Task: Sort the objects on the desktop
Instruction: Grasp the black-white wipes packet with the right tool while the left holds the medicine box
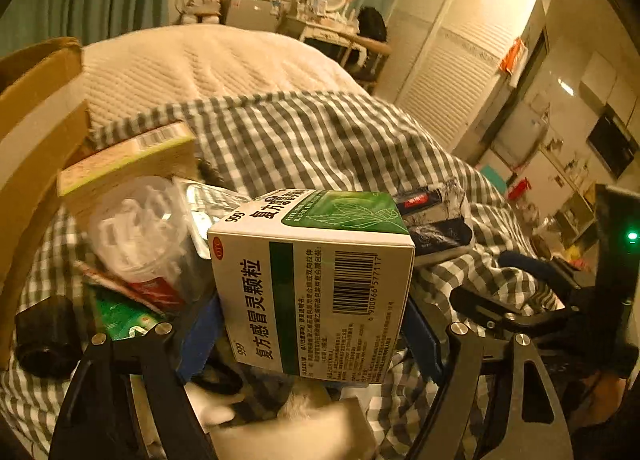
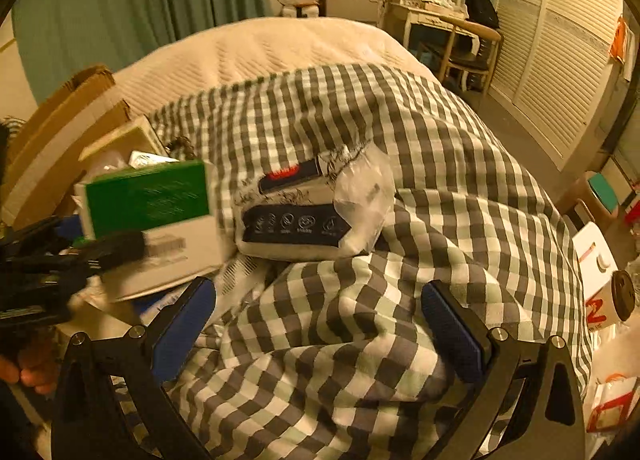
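My left gripper (image 1: 312,324) is shut on a white and green medicine box (image 1: 316,284) and holds it above the checked cloth (image 1: 304,136). The same box shows blurred in the right wrist view (image 2: 148,200), held by the left gripper (image 2: 60,260). My right gripper (image 2: 316,324) is open and empty over the cloth (image 2: 360,340). A plastic-wrapped dark and white packet (image 2: 308,212) lies just beyond it, also visible in the left wrist view (image 1: 436,220).
A cardboard box (image 1: 36,132) stands at the left. Beside it lie a yellow-green carton (image 1: 128,164), a clear plastic tub (image 1: 140,228), a green packet (image 1: 120,316) and a black cylinder (image 1: 46,336). A paper cup (image 2: 616,296) sits at the right.
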The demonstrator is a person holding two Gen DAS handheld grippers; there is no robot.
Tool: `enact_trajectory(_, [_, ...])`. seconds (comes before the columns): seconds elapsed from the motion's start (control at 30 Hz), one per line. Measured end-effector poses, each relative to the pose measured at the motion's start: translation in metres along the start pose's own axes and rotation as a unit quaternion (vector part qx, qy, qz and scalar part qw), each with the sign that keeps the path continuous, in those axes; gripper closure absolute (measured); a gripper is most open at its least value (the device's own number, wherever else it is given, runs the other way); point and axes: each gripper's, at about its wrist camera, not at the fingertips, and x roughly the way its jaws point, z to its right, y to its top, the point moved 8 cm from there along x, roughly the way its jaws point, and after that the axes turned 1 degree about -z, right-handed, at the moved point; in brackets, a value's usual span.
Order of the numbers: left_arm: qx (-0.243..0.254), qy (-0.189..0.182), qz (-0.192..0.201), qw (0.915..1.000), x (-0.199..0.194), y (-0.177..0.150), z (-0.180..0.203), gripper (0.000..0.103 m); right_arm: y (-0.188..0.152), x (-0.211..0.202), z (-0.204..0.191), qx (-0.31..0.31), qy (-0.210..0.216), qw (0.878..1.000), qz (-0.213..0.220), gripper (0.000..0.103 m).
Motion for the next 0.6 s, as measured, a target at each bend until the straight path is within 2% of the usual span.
enact_trajectory(0.1, [0.001,0.016,0.023,0.9996,-0.015,0.003,-0.004,0.021,-0.003,0.003,0.001,0.001,-0.008,1.0,-0.008,0.002])
enact_trajectory(0.2, [0.001,0.024,0.042,0.9988,-0.024,0.008,-0.007,0.021,-0.006,-0.001,0.008,0.016,-0.007,1.0,0.003,0.009])
enact_trajectory(0.27, [-0.003,0.023,0.053,0.9983,-0.032,0.012,-0.01,0.021,-0.007,-0.005,0.012,0.026,-0.005,1.0,0.008,0.019])
enact_trajectory(0.33, [-0.011,0.022,0.06,0.9979,-0.038,0.015,-0.014,0.021,-0.009,-0.009,0.02,0.042,-0.011,0.999,0.012,0.035])
enact_trajectory(0.4, [-0.015,0.028,0.061,0.9976,-0.041,0.016,-0.02,0.021,-0.01,-0.012,0.024,0.052,-0.007,0.998,0.017,0.045])
enact_trajectory(0.6, [-0.026,0.03,0.071,0.9967,-0.06,0.03,-0.036,0.02,0.006,-0.018,0.024,0.048,0.015,0.998,0.035,0.048])
